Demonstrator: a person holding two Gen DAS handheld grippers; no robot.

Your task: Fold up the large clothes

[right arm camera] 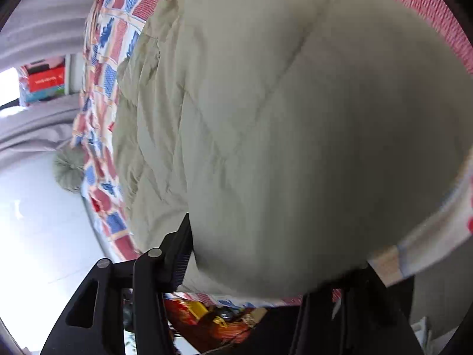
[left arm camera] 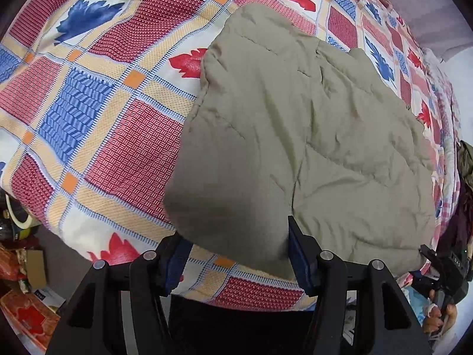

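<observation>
A padded khaki garment (left arm camera: pixel 310 136), likely a quilted coat, lies on the bed (left arm camera: pixel 97 136), which is covered in a red, blue and cream patchwork sheet. It reaches the bed's near edge, with one corner bulging at that edge, and runs back toward the far side. It looks already doubled over: the top surface is a smooth quilted panel with no sleeves or collar showing, though what lies underneath is hidden.

The left gripper (left arm camera: pixel 233 254) hangs over the garment's near corner with its jaws spread. The cloth sits between the two blue pads (left arm camera: pixel 298 254), but neither visibly presses it, so this reads as a release, not a pinch. The right gripper (right arm camera: pixel 266 254) is at the other near part of the garment (right arm camera: pixel 295 124). Only one of its fingers (right arm camera: pixel 180 251) is clear in its own view, lying just beside the cloth; the other is lost behind blurred fabric, so I cannot tell whether it clamps anything, though the wide stance suggests it does not. From the left wrist view that gripper (left arm camera: pixel 440 263) shows small at the bed's near right corner, in a hand.

My judgement: a fold has been laid down and let go. The next move calls for drawing both grippers clear without dragging the puffy cloth, then taking fresh holds on one edge for another fold. The padding may spring back open.
</observation>
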